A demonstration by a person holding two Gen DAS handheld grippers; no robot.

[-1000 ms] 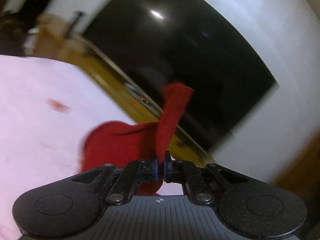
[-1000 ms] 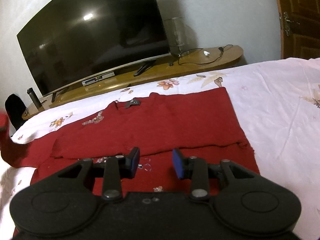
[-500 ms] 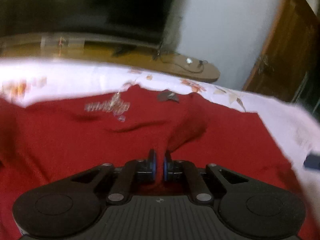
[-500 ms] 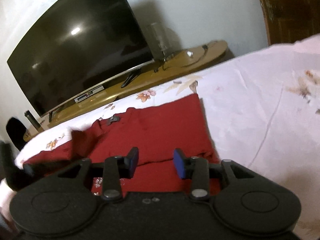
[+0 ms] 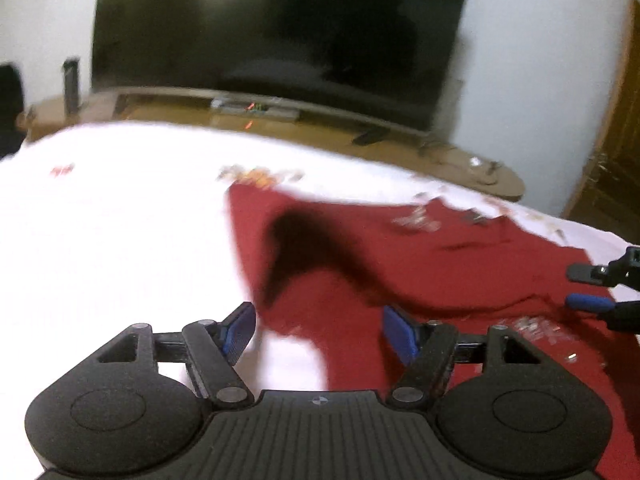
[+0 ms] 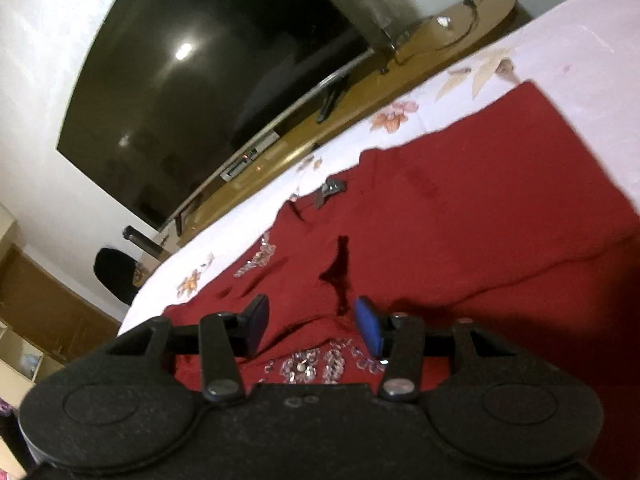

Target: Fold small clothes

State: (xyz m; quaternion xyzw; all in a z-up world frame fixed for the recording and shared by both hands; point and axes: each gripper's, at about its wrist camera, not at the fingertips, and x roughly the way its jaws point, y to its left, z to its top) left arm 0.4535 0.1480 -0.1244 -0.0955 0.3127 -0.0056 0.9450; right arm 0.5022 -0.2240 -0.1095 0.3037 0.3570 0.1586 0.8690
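Dark red knit garment with sequin trim (image 6: 460,208) lies spread on the white floral bedsheet (image 5: 112,232), one side already laid inward over the body; judged partly folded, further folds and smoothing remain. A large black television (image 6: 208,76) on a long wooden stand (image 6: 452,36) lies beyond the bed, well apart, obstructing nothing. Left gripper (image 5: 318,330): jaws opening, cloth beneath, nothing pinched. Right gripper (image 6: 312,322): jaws opening, about half apart, empty above the sequins.
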